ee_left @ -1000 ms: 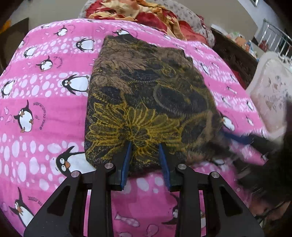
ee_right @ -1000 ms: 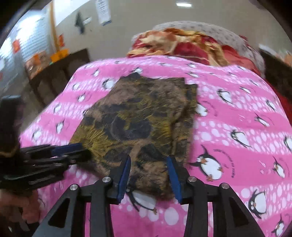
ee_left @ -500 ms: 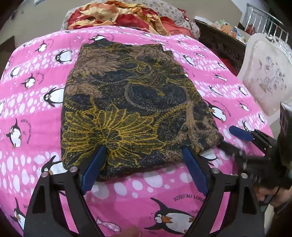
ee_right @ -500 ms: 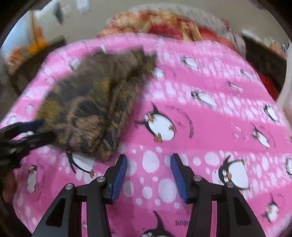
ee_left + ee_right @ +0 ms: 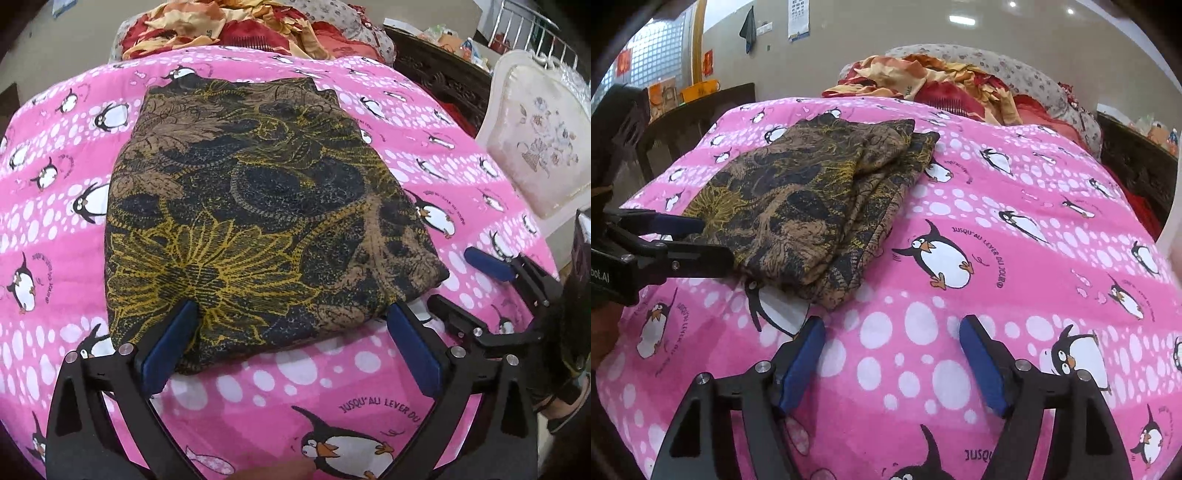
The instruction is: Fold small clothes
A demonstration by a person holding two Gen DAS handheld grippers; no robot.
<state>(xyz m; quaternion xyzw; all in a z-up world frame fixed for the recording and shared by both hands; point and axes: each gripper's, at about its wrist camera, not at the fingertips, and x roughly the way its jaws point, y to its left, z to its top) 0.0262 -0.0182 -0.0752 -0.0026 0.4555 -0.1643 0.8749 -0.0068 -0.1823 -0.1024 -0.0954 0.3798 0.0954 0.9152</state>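
A folded dark cloth with yellow and brown flower print [image 5: 255,221] lies on the pink penguin blanket [image 5: 51,206]. It also shows in the right wrist view [image 5: 812,206], at the left. My left gripper [image 5: 291,343] is open wide at the cloth's near edge, its blue pads either side, holding nothing. My right gripper [image 5: 892,362] is open and empty over bare blanket [image 5: 1015,192], to the right of the cloth's near corner. The right gripper shows in the left wrist view [image 5: 469,280] and the left gripper in the right wrist view [image 5: 690,240].
A pile of red and orange bedding [image 5: 236,26] lies at the blanket's far end. A white cushioned chair [image 5: 535,136] and dark wooden furniture [image 5: 439,74] stand to the right. A dark table [image 5: 701,103] stands at the back left.
My left gripper has opened wide and let go of the cloth's near edge. My right gripper has let go, moved off the cloth to the right and opened wider.
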